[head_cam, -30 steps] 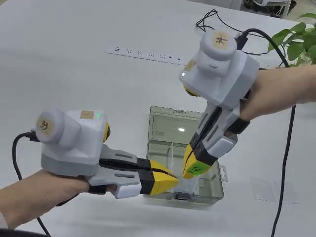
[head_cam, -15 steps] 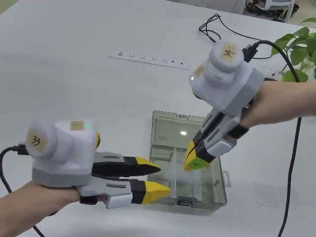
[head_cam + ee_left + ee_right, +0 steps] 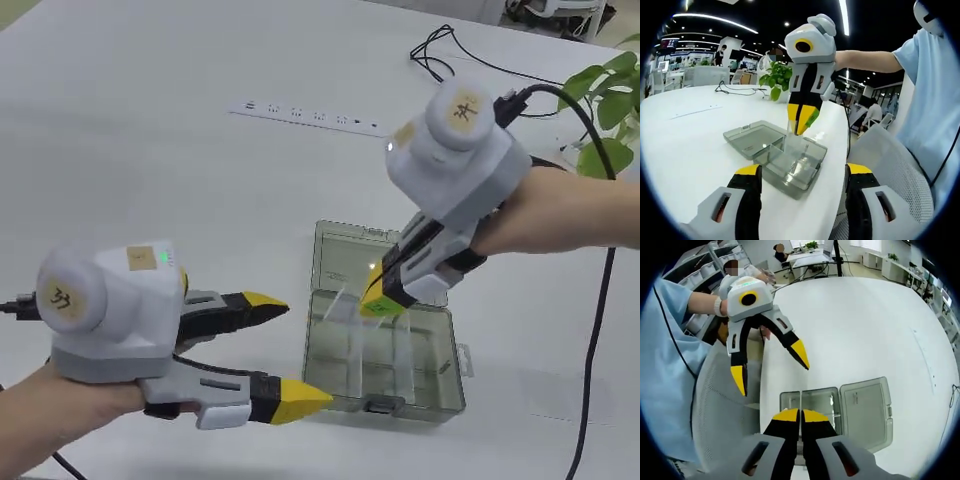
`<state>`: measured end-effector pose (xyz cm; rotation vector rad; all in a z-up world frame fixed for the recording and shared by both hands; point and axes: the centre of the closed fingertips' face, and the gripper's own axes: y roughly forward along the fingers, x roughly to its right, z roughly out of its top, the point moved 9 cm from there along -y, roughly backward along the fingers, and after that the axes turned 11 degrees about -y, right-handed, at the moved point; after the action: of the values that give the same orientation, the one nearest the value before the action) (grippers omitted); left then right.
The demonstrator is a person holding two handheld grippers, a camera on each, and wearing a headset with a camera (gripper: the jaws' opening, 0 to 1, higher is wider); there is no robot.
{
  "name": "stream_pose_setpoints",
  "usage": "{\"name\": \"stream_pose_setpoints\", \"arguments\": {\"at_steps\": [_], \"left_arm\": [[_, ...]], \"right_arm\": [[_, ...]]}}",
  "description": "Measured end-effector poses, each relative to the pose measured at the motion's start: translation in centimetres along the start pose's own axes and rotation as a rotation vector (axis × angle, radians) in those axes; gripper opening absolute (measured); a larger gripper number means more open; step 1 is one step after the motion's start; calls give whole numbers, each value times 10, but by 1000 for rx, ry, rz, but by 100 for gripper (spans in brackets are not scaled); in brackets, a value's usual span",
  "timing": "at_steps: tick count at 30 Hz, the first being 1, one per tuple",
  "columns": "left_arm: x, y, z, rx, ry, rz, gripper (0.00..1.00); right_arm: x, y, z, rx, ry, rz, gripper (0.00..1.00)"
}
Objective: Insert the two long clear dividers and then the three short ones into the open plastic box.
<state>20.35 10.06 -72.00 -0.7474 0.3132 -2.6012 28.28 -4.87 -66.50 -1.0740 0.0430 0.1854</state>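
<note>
the open plastic box (image 3: 425,408) sits on the white table (image 3: 150,150) in front of the person. its smoky clear lid (image 3: 345,255) lies flat behind the base, on the far side from the person. in the head view clear dividers (image 3: 400,352) already stand upright inside the base, splitting it into compartments; how many there are is hard to tell through the glare.

the right gripper (image 3: 378,300) hangs over the rear of the base, close to the hinge, pointing steeply down. its yellow-tipped jaws are pressed together on the top edge of a clear divider (image 3: 340,305). the sheet reaches down from the tips into the base. whether it is seated in a slot cannot be told. in the left gripper view the same divider (image 3: 792,145) hangs below the right gripper (image 3: 801,120) and over the box (image 3: 785,179). in the right gripper view it shows edge-on as a thin line (image 3: 801,399) ahead of the closed jaws (image 3: 800,415).

the left gripper (image 3: 283,352) is held just left of the box, apart from it, with its jaws spread wide and nothing between them. the right gripper view shows it (image 3: 770,367) the same way, splayed above the table edge.

farther back on the table lie a white power strip (image 3: 310,115) and a black cable (image 3: 450,50), with a green plant (image 3: 610,100) at the right edge.
</note>
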Motion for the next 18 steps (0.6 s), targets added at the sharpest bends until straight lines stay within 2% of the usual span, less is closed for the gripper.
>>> {"name": "stream_pose_setpoints", "arguments": {"at_steps": [2, 5, 7, 10, 15, 18], "left_arm": [[-1, -1, -1, -2, 4, 16, 75], [-4, -3, -3, -5, -21, 55, 91], [-5, -3, -3, -5, -16, 62, 100], [-6, -4, -5, -11, -26, 78, 100], [-7, -6, -6, -12, -33, 81, 100], [-7, -7, -8, -11, -49, 79, 100]], "right_arm": [[1, 2, 0, 9, -4, -11, 2], [3, 6, -3, 10, -7, -20, 2], [4, 9, -4, 6, -12, -28, 2], [5, 13, -7, -1, -12, -27, 2], [1, 18, -6, 1, -10, -26, 2], [3, 20, -8, -16, -27, -30, 2]]}}
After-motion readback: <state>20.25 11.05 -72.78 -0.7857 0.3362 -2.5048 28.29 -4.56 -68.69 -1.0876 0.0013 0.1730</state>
